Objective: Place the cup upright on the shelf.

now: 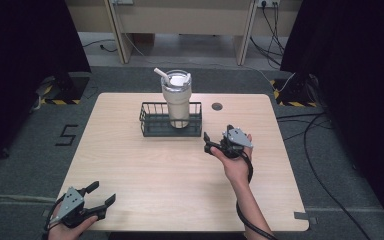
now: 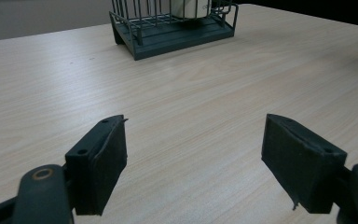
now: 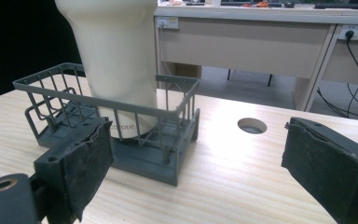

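Here, a tall cup (image 1: 176, 100) stands in a wire basket (image 1: 152, 126) at the far middle of the bench (image 1: 145, 175); the right tongs (image 1: 219, 142), open, could tip it, while the left tongs (image 1: 102, 194) gape empty

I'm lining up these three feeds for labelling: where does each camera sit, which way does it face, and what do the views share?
High view: above the person's side, looking forward and down on the table; forearms, left gripper and right gripper show.
Left gripper view: low over the table, facing the wire basket; its own open jaws show.
Right gripper view: close beside the basket, facing the cream tumbler and a desk behind; its own open jaws show.
Shared: basket and tumbler appear in all three views.
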The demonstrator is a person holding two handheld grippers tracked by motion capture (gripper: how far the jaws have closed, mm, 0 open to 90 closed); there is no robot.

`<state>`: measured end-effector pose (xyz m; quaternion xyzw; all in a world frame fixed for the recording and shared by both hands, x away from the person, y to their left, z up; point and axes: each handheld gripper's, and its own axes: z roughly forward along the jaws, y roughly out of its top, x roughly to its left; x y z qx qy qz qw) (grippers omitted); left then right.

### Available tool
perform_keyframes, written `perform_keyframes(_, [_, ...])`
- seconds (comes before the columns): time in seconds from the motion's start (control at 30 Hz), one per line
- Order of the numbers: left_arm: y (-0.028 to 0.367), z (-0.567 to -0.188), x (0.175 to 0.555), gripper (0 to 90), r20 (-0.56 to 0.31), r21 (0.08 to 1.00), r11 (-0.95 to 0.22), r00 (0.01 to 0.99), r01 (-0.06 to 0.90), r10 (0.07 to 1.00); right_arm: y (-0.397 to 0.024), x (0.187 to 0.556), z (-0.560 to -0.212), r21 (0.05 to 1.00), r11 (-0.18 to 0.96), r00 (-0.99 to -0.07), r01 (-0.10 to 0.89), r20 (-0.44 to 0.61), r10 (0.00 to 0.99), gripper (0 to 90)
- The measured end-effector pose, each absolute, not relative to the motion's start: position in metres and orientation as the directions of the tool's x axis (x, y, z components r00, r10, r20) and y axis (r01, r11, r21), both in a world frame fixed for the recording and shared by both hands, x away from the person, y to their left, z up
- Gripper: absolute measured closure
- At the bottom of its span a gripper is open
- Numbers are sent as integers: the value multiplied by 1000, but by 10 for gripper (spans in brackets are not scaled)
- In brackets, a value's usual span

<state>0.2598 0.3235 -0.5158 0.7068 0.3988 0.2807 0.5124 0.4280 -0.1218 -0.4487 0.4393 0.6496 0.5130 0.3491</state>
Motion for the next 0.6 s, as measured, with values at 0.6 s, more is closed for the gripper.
perform_keyframes(0.6, [323,-516,260,218,-8,948,-160,524,274,852,-149,411,-456,969,101,-339,227,-18,941,90])
